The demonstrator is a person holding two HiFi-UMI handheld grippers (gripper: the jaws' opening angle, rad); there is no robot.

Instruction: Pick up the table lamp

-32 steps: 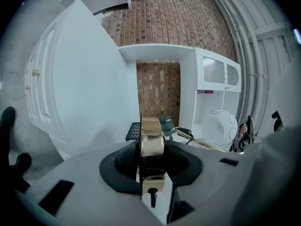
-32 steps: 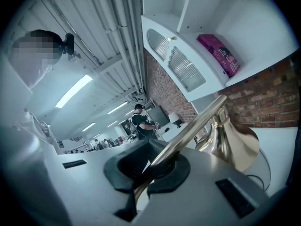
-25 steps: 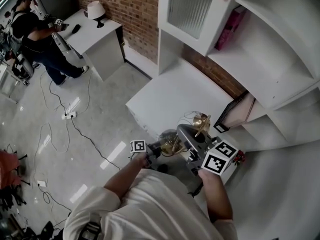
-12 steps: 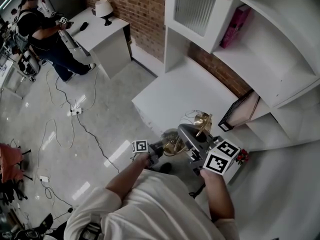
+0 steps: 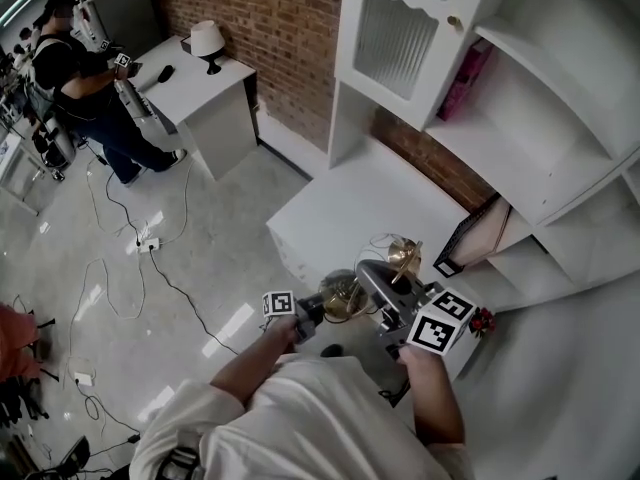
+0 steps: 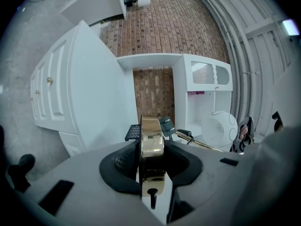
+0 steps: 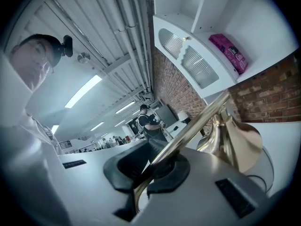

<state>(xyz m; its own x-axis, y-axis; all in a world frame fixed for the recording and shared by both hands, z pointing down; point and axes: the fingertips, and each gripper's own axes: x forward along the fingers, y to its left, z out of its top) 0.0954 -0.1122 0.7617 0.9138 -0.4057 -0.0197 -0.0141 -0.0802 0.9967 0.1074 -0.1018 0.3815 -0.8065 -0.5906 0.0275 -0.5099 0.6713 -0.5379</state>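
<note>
My left gripper [image 6: 151,147] is partly closed, its pads clamped on the edge of the brass base [image 6: 152,138]. My right gripper [image 7: 157,166] is pinched almost fully together on the thin stem [image 7: 197,126]. The lamp [image 5: 345,296] hangs tipped on its side between them, just in front of me. Its shade [image 7: 235,142] is toward the right, over the near corner of the white desk [image 5: 350,203]. Beyond the desk stand the hutch [image 5: 540,118], with a pink box [image 5: 468,68] on a shelf, and the brick wall [image 5: 270,18]. Far left stands a person [image 5: 75,78].
</note>
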